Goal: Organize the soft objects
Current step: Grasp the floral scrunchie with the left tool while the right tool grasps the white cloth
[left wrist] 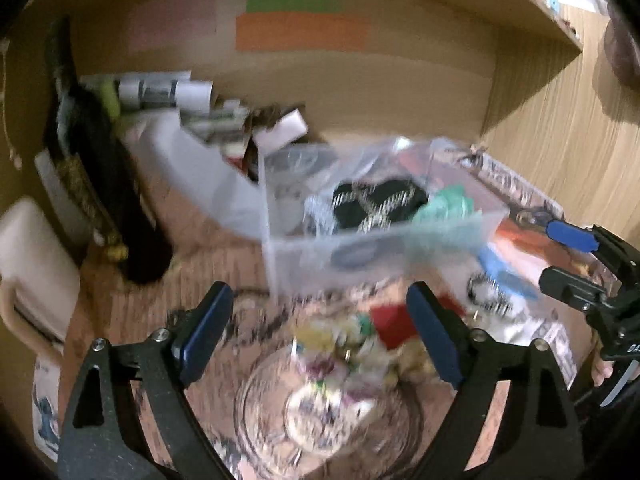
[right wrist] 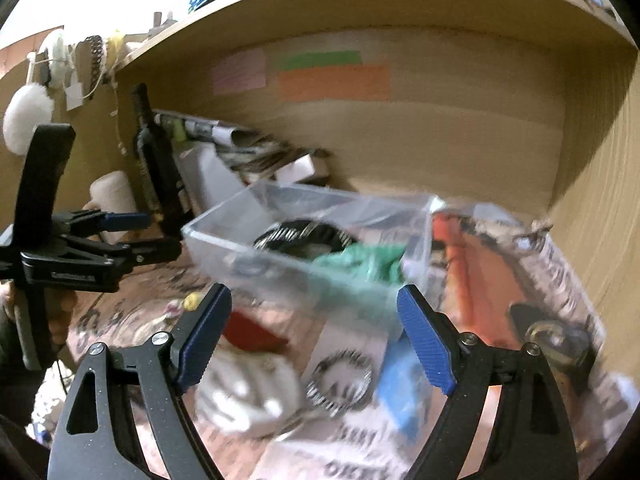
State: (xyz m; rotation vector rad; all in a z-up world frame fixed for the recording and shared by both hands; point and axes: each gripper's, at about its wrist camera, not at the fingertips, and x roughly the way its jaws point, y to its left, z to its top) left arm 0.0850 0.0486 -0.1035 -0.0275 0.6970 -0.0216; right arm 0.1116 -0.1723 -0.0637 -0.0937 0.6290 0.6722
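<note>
Both views dim, warm-tinted, strongly bent at edges by fisheye lens, dark corners seen. Heavy motion blur noted over clear plastic box [left wrist: 372, 216], glass bowl [left wrist: 328, 412] and printed paper [right wrist: 560, 280]. Gripper fingers [left wrist: 208, 336] rendered sharp. Daylight blown out at upper left of right wrist view; shelf recess left shaded.

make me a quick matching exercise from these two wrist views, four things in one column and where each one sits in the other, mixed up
Things
1. green soft item
2. orange paper strip
3. red item
4. glass bowl

Places
A. stuck on the back wall of the desk nook
B. on the desk, in front of the clear box
C. inside the clear box
D. right below the open left gripper

Pairs: 1-C, 2-A, 3-B, 4-D
</note>
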